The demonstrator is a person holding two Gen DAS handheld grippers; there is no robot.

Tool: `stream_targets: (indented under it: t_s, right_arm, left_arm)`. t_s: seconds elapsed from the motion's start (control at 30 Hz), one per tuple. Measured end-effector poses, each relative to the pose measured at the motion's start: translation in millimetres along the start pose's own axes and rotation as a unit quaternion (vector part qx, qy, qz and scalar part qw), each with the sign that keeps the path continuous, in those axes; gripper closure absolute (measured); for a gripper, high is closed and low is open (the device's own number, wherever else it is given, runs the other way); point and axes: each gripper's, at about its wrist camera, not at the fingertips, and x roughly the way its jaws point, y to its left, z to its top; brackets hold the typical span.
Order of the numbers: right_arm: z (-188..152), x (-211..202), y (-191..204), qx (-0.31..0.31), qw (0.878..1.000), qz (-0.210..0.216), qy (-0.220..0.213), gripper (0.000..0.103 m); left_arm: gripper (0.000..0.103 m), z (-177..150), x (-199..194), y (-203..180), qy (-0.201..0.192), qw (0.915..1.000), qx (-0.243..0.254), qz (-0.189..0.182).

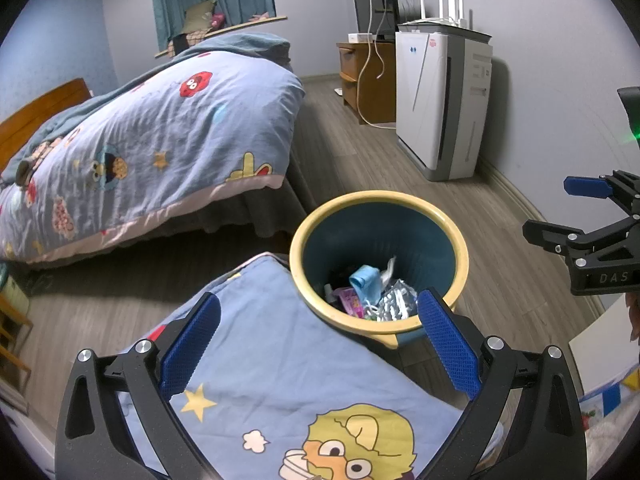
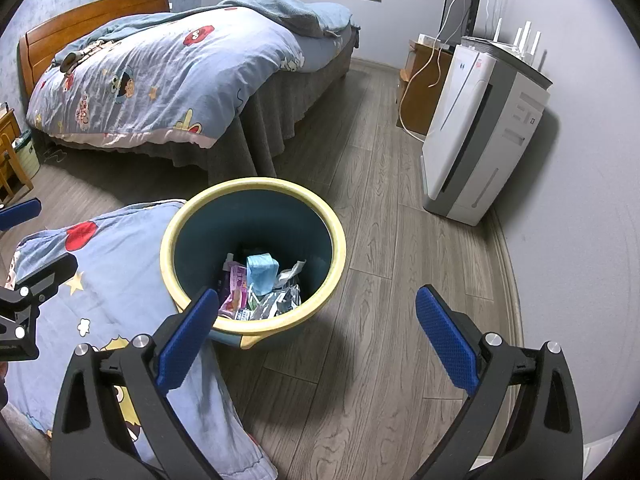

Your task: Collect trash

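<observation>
Both spread wide and empty – left gripper (image 1: 320, 332) over the near quilt corner (image 1: 288, 380), right gripper (image 2: 316, 328) over bare floor (image 2: 380, 280), likely just clear of dropping. One bin (image 2: 256, 188), near-centre beside the quilt. Trash (image 2: 260, 284) at its bottom – roughly four or five pieces, tangled, count uncertain

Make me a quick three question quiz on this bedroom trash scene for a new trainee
1. True or false: both tongs, left and right, are open with nothing between them.
2. What colour is the rim of the trash bin?
A yellow
B red
C white
3. Fill in: the white air purifier stands against the ____.

Key: 1 true; 2 A; 3 wall. In the bin lie wrappers and a light blue packet.
</observation>
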Motion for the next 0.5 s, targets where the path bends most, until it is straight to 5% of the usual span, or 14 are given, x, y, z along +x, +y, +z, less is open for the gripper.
stream_targets:
  t_s: [0.5]
  right_arm:
    - [-1.2, 2.5, -1.7, -0.001, 1.0, -0.001, 0.002, 0.006]
  left_arm:
    - [0.005, -0.2, -0.5, 0.4, 0.0, 1.0, 0.0, -0.001]
